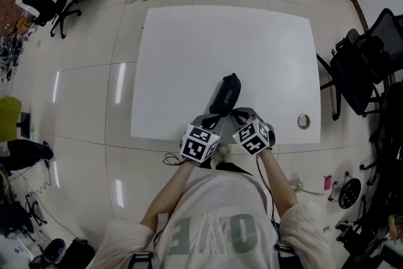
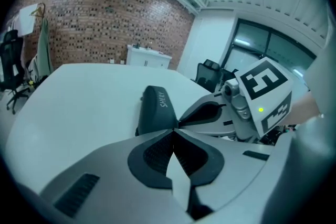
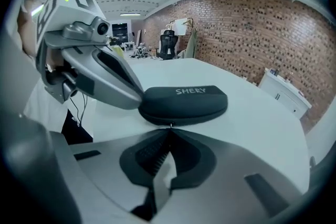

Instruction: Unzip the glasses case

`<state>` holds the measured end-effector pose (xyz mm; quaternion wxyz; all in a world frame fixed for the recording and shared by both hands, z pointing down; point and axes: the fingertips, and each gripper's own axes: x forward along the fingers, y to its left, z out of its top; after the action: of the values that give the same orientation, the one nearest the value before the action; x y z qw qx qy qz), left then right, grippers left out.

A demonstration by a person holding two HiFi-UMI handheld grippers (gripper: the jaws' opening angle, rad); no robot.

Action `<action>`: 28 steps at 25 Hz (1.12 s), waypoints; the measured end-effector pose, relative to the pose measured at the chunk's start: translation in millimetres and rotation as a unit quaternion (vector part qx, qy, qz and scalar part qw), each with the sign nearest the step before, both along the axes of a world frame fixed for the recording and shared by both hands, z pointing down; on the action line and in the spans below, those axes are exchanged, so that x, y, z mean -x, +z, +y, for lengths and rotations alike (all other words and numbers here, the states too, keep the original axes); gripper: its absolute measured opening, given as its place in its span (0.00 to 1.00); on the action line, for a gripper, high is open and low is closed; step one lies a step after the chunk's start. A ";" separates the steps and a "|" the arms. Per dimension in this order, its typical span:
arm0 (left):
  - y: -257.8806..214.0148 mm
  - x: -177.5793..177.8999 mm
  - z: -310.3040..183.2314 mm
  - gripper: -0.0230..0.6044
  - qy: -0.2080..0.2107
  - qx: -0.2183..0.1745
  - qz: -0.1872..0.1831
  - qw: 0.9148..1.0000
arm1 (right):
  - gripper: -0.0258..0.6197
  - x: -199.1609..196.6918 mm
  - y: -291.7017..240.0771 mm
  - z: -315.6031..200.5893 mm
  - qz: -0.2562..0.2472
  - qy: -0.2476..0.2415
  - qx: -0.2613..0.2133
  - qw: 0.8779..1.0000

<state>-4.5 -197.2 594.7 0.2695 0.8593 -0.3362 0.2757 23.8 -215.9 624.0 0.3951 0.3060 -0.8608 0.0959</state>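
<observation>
"SHERY" in white on glasses case [image 3: 184,99]

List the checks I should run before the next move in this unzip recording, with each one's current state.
1. Black oval fabric glasses case lies flat on the white table: ok.
2. Case seam looks closed, nothing unzipped yet: ok.
3. Right gripper has its jaws together on what looks like a small metal zip pull at the case's seam: ok.
4. Left gripper has its jaws together at the case's near end; whether it actually pinches the case: cannot tell.
5. Metal ring lies apart from the case, out of the way: ok.
</observation>
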 end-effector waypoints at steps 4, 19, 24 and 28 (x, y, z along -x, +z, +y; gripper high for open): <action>-1.7 16.7 -12.3 0.04 -0.026 -0.014 -0.008 1.000 | 0.04 12.6 -4.4 24.2 -0.011 -0.014 0.005 1.000; -21.8 -1.6 -34.8 0.04 -0.002 -0.084 -0.049 0.995 | 0.04 27.5 -3.7 28.9 -0.045 0.070 0.028 0.996; -19.2 -3.1 -29.1 0.04 0.007 -0.081 -0.047 0.996 | 0.04 0.7 1.4 27.2 -0.033 0.095 0.028 0.995; -19.0 -2.3 -26.3 0.04 0.008 -0.077 -0.041 0.996 | 0.04 -33.0 4.3 21.7 -0.017 0.122 0.024 0.992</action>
<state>-2.2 -223.5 575.7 0.1858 0.8681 -0.3605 0.2862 56.8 -194.3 628.3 0.3733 0.3974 -0.8210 0.1696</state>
